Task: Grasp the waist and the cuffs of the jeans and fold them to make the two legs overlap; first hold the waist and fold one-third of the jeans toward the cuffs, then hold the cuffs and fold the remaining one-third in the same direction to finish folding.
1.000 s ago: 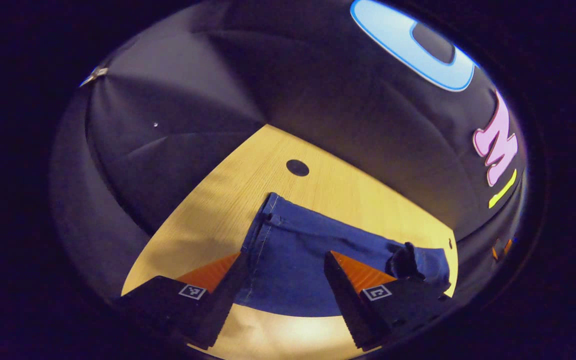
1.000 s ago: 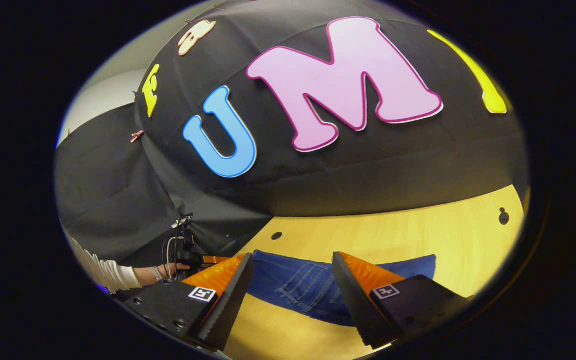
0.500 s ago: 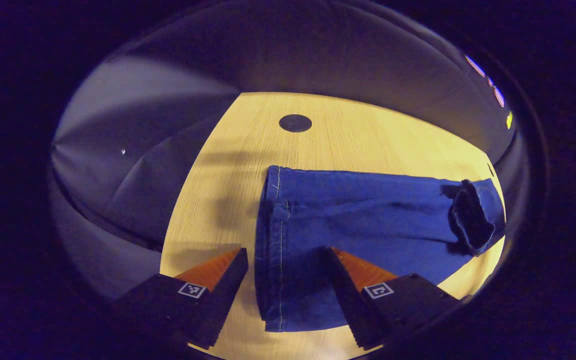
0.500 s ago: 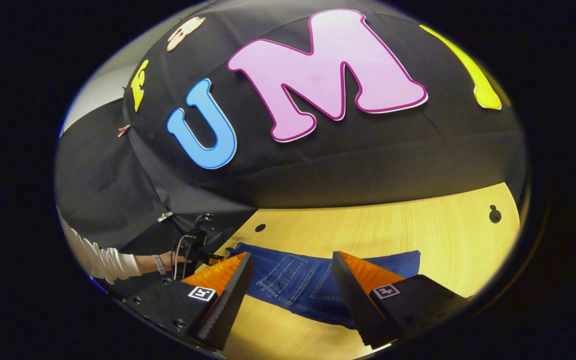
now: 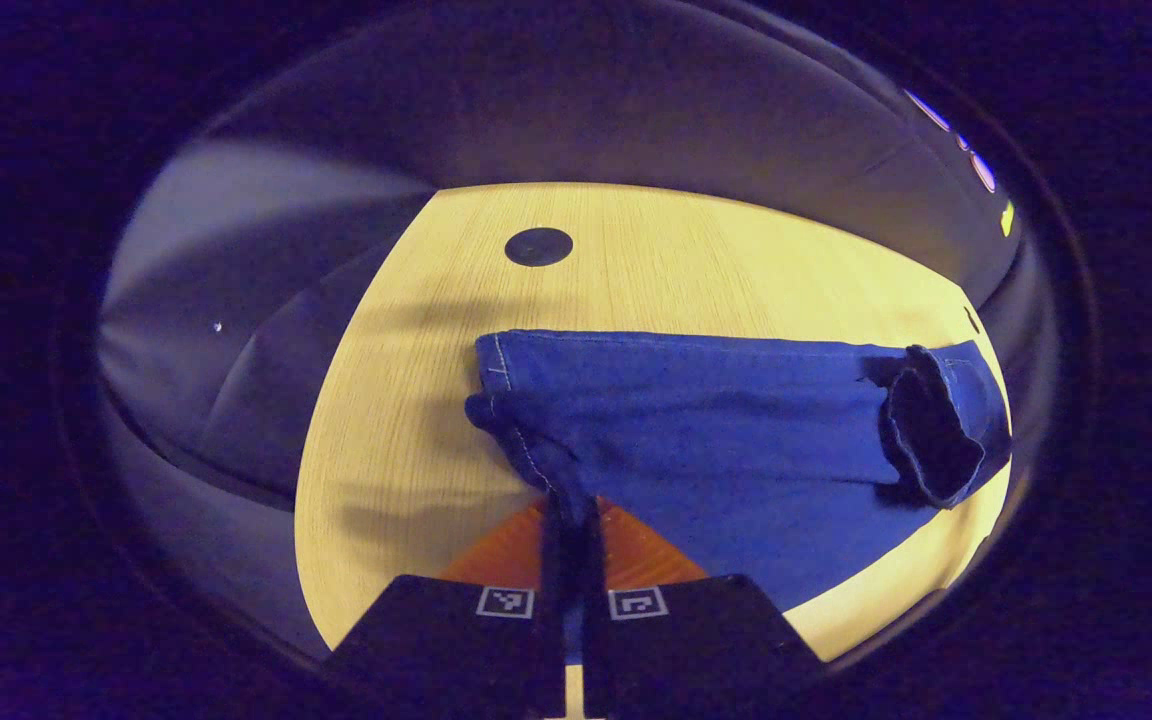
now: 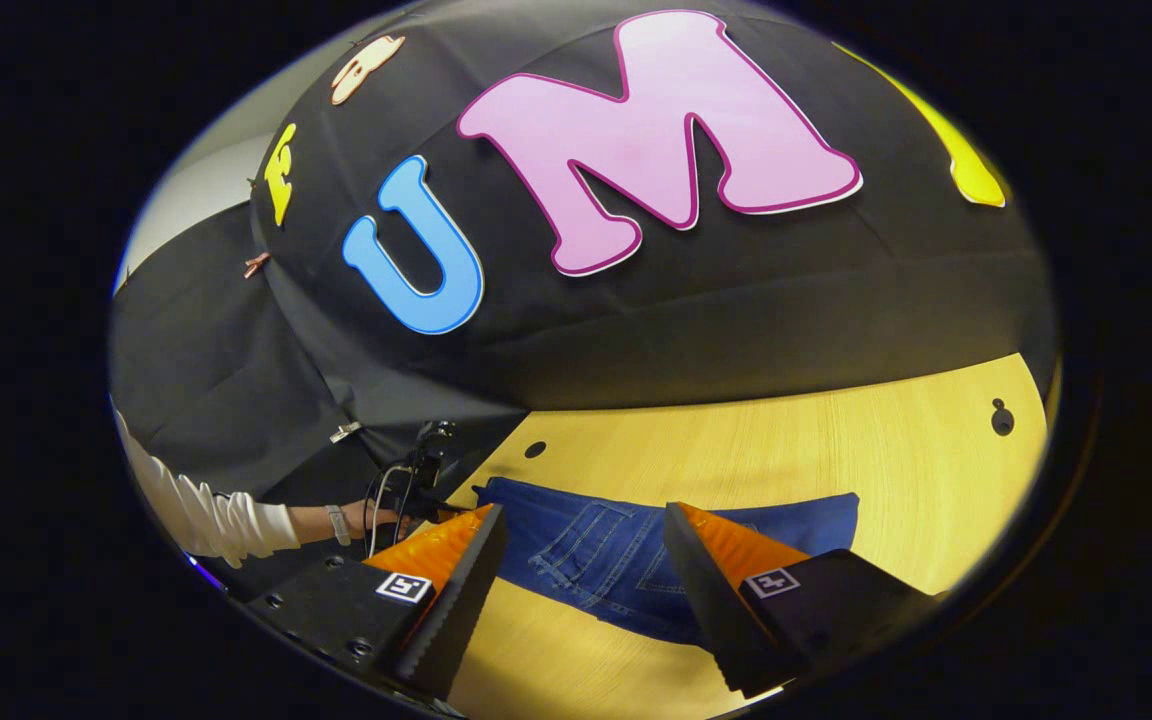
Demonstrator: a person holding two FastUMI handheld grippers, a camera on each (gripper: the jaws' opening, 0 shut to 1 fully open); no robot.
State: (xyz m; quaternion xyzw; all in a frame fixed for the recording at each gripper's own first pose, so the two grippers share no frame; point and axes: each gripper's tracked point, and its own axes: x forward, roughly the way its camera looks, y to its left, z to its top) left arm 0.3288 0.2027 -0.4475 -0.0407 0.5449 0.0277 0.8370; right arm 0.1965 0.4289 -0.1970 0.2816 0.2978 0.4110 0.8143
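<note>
Blue jeans (image 5: 736, 440) lying flat along the worktop (image 5: 696, 250), cuffs toward its left edge, left gripper (image 5: 568, 520) pinching the cuff hem, right gripper (image 6: 581, 590) spread wide above the waist end.

Matt blue denim jeans (image 5: 716, 440) with pale stitching, smooth light wood-grain table (image 5: 696, 260), matt black cloth wall (image 6: 736, 320)

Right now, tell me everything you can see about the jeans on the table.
The jeans are blue denim with pale stitching, lying flat along the light wooden table. In the left gripper view the cuff end is nearest, and the left gripper has shut its fingers on that edge, bunching it. A dark fold of fabric curls up at the far right. In the right gripper view, stitched pockets show between the open right gripper fingers.
</note>
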